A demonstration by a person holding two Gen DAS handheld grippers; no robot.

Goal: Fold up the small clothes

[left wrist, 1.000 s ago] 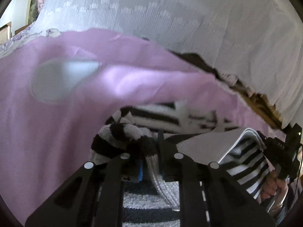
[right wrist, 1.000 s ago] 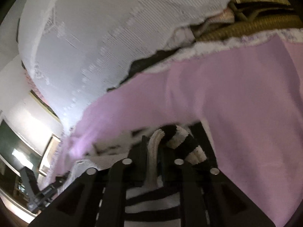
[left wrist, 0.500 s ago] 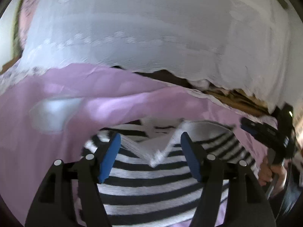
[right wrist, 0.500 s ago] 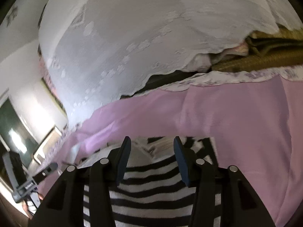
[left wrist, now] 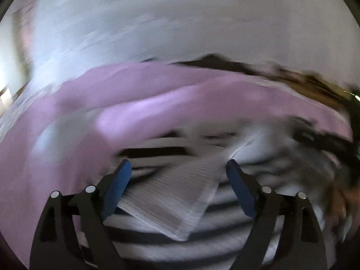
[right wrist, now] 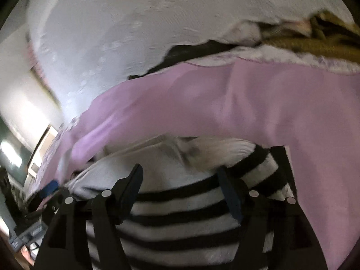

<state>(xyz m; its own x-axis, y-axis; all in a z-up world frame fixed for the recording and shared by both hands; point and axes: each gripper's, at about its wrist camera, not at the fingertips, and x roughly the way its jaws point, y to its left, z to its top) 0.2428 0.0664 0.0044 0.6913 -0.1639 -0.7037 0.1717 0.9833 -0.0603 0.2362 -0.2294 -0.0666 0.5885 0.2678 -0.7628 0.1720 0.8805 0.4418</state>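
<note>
Both jaws opening wide, left gripper (left wrist: 176, 165) and right gripper (right wrist: 180, 172) holding nothing, above the striped garment (right wrist: 180, 216) lying folded on the pink sheet (right wrist: 270, 112), probably released to let the fold settle.

Light: soft daylight, brightest at the left edge of both views.
Left view: heavy motion blur; pink sheet (left wrist: 157, 103) and white curtain (left wrist: 180, 22) smeared.
Right view: dimmer, milder blur (curtain pattern partly readable).
Shadow: striped top (right wrist: 180, 216) darkens toward the bottom.
Sharpest: black gripper (left wrist: 177, 165) frames, near the lens.
Edges: fisheye bending, black vignette corners.
</note>
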